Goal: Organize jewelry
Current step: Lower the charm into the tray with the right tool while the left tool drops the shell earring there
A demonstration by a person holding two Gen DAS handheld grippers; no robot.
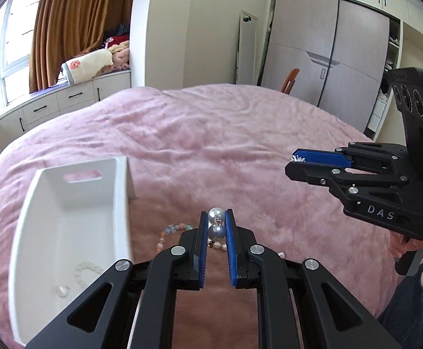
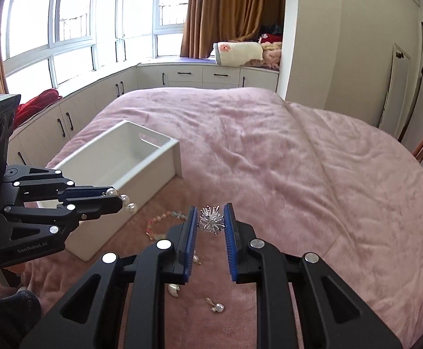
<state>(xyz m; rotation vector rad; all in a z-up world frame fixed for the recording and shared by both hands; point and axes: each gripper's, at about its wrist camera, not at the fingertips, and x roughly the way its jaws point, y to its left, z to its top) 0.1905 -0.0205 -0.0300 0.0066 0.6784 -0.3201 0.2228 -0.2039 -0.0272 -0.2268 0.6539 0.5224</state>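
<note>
Left wrist view shows a wide bed [image 1: 211, 133] under a soft pink blanket, and on it, to my left, a white open bin [image 1: 65, 232] with a slot handle. A pale beaded bracelet [image 1: 87, 272] already lies on the bin's floor.

My left gripper [image 1: 216, 224] is narrowed onto a pearl earring [image 1: 215, 222], two round pearls joined by a small metal link, pinched between the blue pads. It is held above the blanket just beside the bin's near wall, not yet over the opening. My right gripper [image 2: 210, 221] hangs over the blanket well to the right of the bin, its fingers closed partway around a silver spiky brooch [image 2: 211, 221], a starburst of thin wires.

Loose pieces lie on the blanket below: a pastel bead bracelet [image 2: 164, 224], a shell-shaped earring [image 2: 173, 289] and a small pearl drop earring [image 2: 215, 305].

I judge all of this very light. The pearls are hard, smooth and round, so they could slip or roll from the pads; gripping across the widest part, as now, seems safest. The brooch's wires look thin and bendable, so a gentle squeeze near its centre is better than a firm one.

Both tools point forward and slightly downward, roughly level, the left one angled toward the bin.
</note>
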